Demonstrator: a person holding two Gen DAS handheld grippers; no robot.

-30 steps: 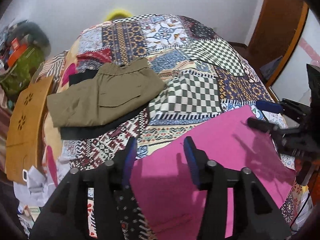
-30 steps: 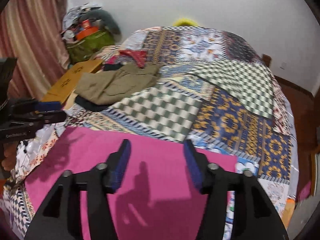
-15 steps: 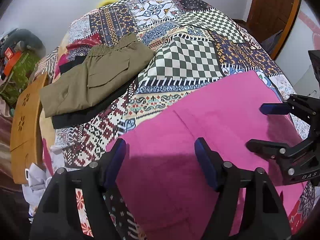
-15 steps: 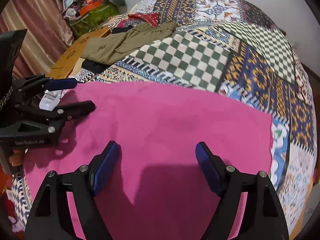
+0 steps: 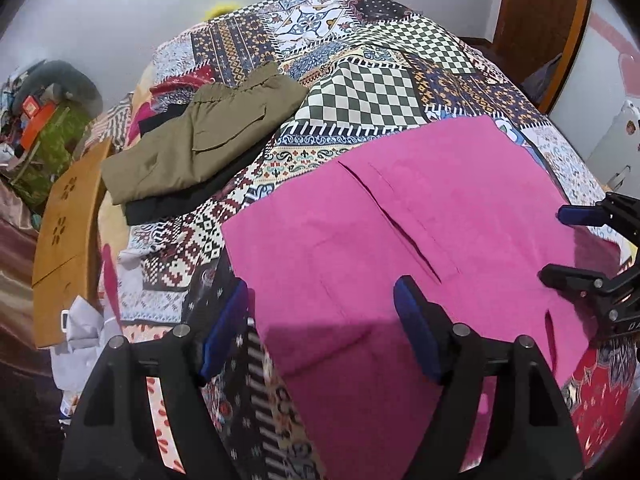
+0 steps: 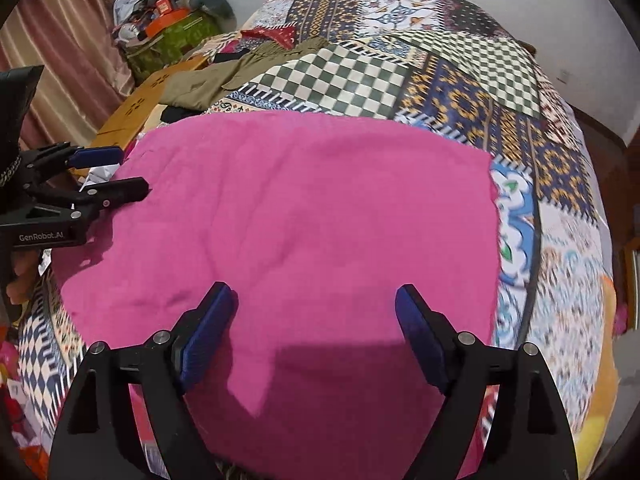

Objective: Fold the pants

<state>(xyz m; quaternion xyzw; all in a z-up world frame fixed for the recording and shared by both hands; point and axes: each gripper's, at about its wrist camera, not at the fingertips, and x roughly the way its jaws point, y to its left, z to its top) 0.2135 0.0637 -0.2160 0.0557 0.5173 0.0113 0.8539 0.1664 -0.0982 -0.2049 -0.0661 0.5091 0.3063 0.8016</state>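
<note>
Where the right wrist view caught the side of the left gripper (image 6: 114,174), the white lettering "GenRobot.AI" could be read on its black body; on the right gripper (image 5: 560,244), seen at the edge of the left wrist view, only a partial "DA" was legible. The pink pants (image 5: 400,240) (image 6: 304,216) were spread flat on the bed (image 5: 372,92) (image 6: 460,92), over its patchwork cover, at the near end. The left gripper (image 5: 320,312) was held above the pants' left edge with its blue-padded fingers wide apart, one finger over the patterned cover and the other over the pink cloth, nothing between them. The right gripper (image 6: 316,312) was likewise spread wide over the near part of the pants, gripping nothing. Whether either touched the cloth could not be told. A folded olive garment (image 5: 200,140) was laid on a black one (image 5: 180,204) farther up the bed, well apart from the pants, near a wooden board (image 5: 64,240).
</note>
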